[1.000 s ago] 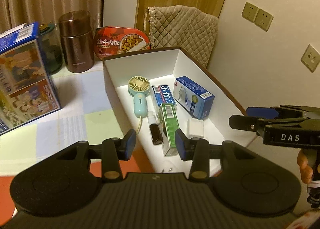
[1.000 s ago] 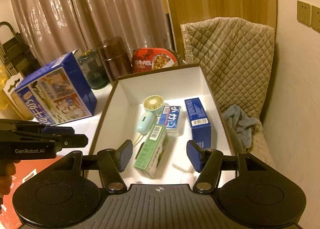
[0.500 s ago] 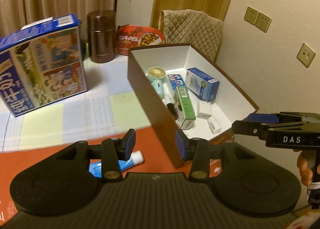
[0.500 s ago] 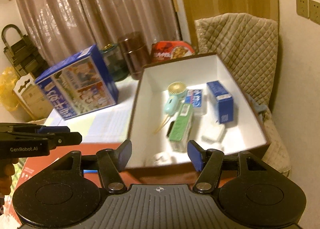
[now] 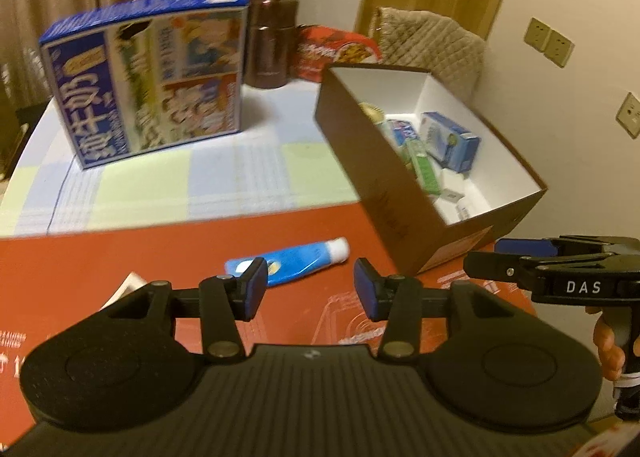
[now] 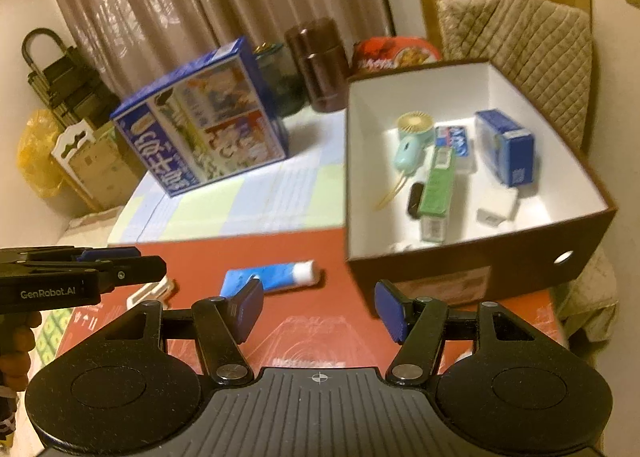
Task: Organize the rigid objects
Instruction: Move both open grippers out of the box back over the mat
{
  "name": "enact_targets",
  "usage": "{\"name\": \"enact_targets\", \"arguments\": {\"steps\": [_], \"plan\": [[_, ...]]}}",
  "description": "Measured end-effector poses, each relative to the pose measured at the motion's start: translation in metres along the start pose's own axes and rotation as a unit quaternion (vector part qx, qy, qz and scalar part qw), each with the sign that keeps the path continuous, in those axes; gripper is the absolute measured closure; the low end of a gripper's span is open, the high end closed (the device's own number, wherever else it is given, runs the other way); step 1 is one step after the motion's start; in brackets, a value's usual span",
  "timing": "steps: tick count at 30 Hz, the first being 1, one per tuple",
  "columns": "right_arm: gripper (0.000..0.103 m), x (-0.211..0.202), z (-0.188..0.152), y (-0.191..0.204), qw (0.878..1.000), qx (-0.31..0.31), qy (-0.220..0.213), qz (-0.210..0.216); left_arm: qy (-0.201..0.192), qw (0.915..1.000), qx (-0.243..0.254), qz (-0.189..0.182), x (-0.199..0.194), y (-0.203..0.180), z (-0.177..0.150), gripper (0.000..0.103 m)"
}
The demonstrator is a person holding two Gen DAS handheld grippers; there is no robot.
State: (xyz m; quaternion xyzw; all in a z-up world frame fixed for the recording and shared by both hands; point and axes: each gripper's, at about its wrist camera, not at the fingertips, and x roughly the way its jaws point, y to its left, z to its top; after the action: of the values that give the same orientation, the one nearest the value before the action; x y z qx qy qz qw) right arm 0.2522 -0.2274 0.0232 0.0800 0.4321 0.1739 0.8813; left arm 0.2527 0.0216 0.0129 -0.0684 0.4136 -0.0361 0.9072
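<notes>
A brown box with a white inside (image 5: 384, 193) (image 6: 480, 273) stands on the table's right. It holds a mint hand fan (image 6: 412, 137), a green box (image 6: 438, 185), a blue box (image 6: 506, 145) and several small items. A blue tube with a white cap (image 5: 296, 261) (image 6: 272, 275) lies on the red mat left of the box. My left gripper (image 5: 310, 293) is open and empty, just short of the tube. My right gripper (image 6: 318, 309) is open and empty, in front of the box and tube. Each gripper shows at the other view's edge.
A large blue picture carton (image 5: 152, 77) (image 6: 204, 117) stands at the back left. A brown flask (image 5: 272, 45), a dark jar (image 6: 280, 77) and a red food bowl (image 5: 336, 53) stand behind. A white card (image 6: 150, 291) lies left of the tube. A quilted chair (image 6: 520, 57) is behind the box.
Both grippers have pulled back from over the box toward the table's near side and stay open. The blue tube on the red mat has come into view.
</notes>
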Motion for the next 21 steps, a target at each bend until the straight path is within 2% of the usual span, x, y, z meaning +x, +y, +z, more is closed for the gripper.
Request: {"name": "enact_targets", "arguments": {"steps": [13, 21], "plan": [[0.044, 0.050, -0.017, 0.042, 0.998, -0.047, 0.038, 0.005, 0.004, 0.9984, -0.030, 0.048, -0.003, 0.052, -0.033, 0.056], [0.044, 0.090, -0.017, 0.059, 0.995, -0.084, 0.051, 0.001, 0.007, 0.9959, -0.038, 0.081, 0.008, 0.083, -0.043, 0.053]]}}
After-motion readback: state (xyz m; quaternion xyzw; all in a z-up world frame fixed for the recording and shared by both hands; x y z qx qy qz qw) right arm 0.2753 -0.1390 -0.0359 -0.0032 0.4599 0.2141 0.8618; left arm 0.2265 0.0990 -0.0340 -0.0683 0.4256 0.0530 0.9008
